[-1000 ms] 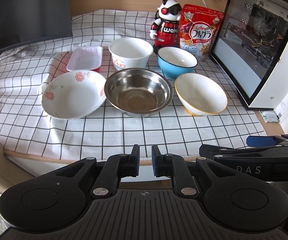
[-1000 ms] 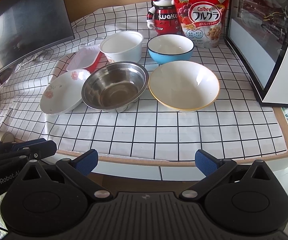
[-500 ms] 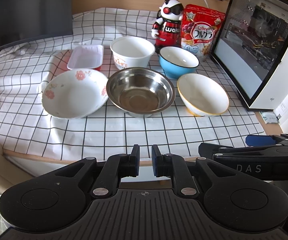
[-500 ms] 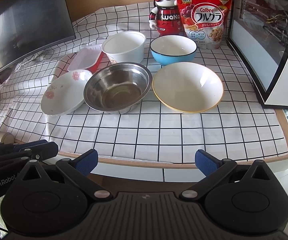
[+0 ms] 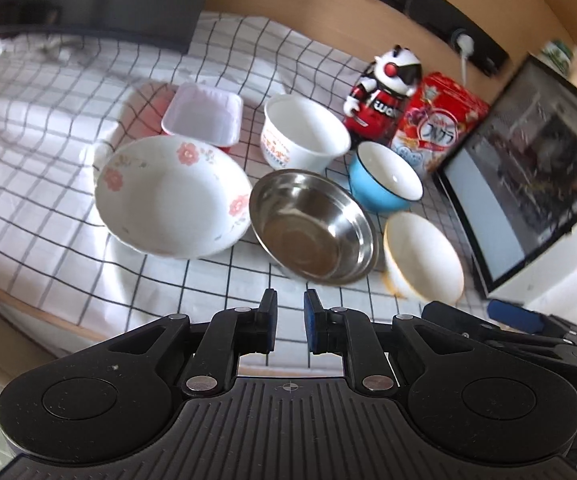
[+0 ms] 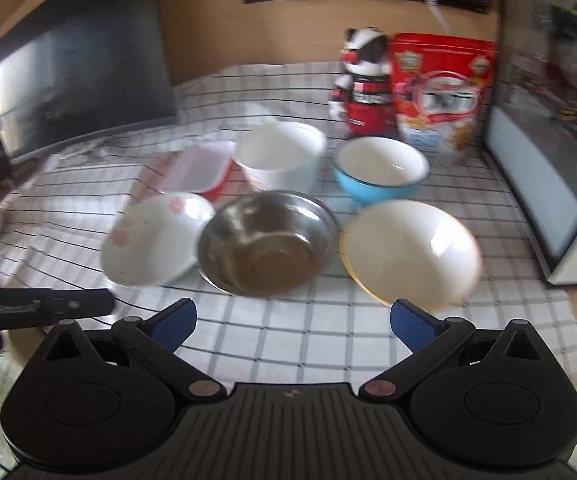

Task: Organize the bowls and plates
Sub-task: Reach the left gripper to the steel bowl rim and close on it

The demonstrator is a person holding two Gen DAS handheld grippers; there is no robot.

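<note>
Bowls are seen sharply from the left wrist: the floral bowl [image 5: 172,196] touches the steel bowl [image 5: 314,226], with the yellow-rimmed bowl [image 5: 424,260] just beside. The left claw [image 5: 290,320] is held narrow and empty above the tabletop [image 5: 88,280] edge. From the right wrist everything is blurred; the right claw [image 6: 292,322] is spread wide, empty, over bare cloth before the bowls.

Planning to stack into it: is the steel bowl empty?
Empty: the steel bowl shows only its bare shiny bottom.
</note>
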